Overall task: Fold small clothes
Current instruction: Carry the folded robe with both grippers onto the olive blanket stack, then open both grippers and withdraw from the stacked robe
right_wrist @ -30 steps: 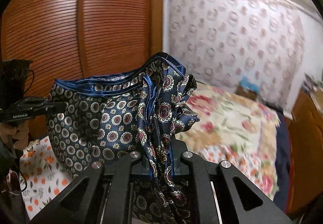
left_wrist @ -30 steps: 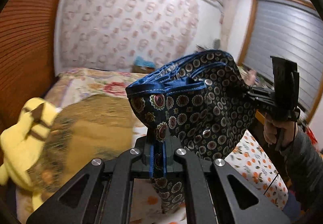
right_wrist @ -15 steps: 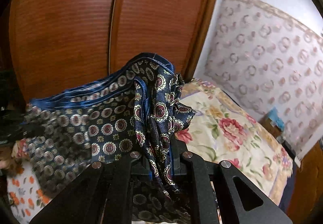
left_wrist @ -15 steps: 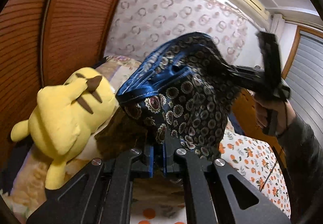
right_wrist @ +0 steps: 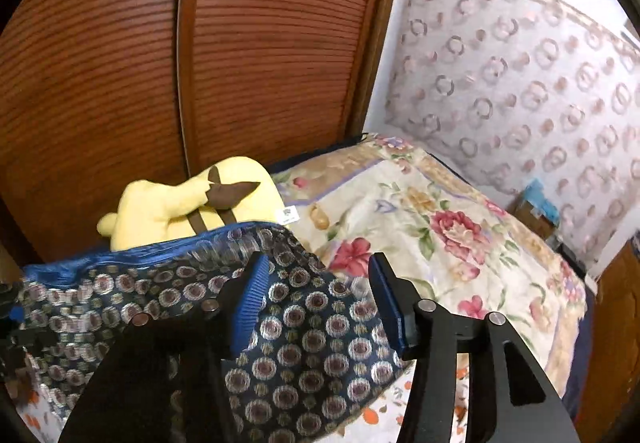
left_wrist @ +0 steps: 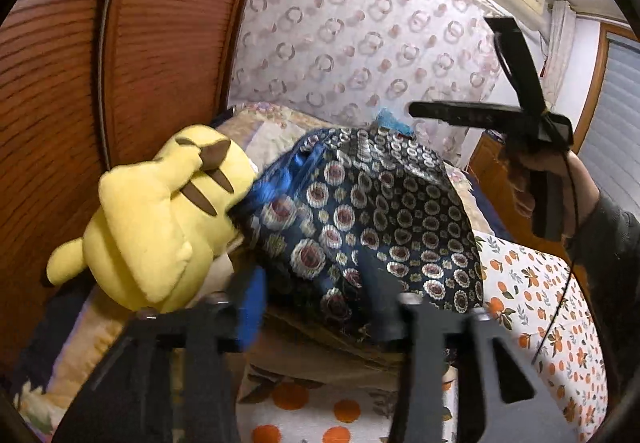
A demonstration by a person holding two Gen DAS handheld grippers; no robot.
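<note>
A dark blue garment (left_wrist: 360,227) with round medallion print and a blue hem lies loose and blurred on the bed, against a yellow plush toy (left_wrist: 160,219). My left gripper (left_wrist: 316,307) is opening, its jaws wide apart just before the cloth, the pads not pressing on it. In the right wrist view the garment (right_wrist: 304,347) spreads under and between the fingers of my right gripper (right_wrist: 320,303), which is also opening, with both blue pads clear of the cloth. A hand (left_wrist: 536,171) holds that gripper at the upper right of the left wrist view.
Slatted wooden wardrobe doors (right_wrist: 200,63) stand close behind the plush toy (right_wrist: 192,199). A floral quilt (right_wrist: 440,227) covers the far bed; an orange-print sheet (left_wrist: 540,303) lies nearer. A patterned curtain (left_wrist: 360,43) hangs behind, wooden furniture (left_wrist: 492,171) to the right.
Both grippers were shut on the raised garment; now both have their jaws apart and the cloth has dropped onto the bed beside the plush toy. Both views swung toward the wardrobe.
</note>
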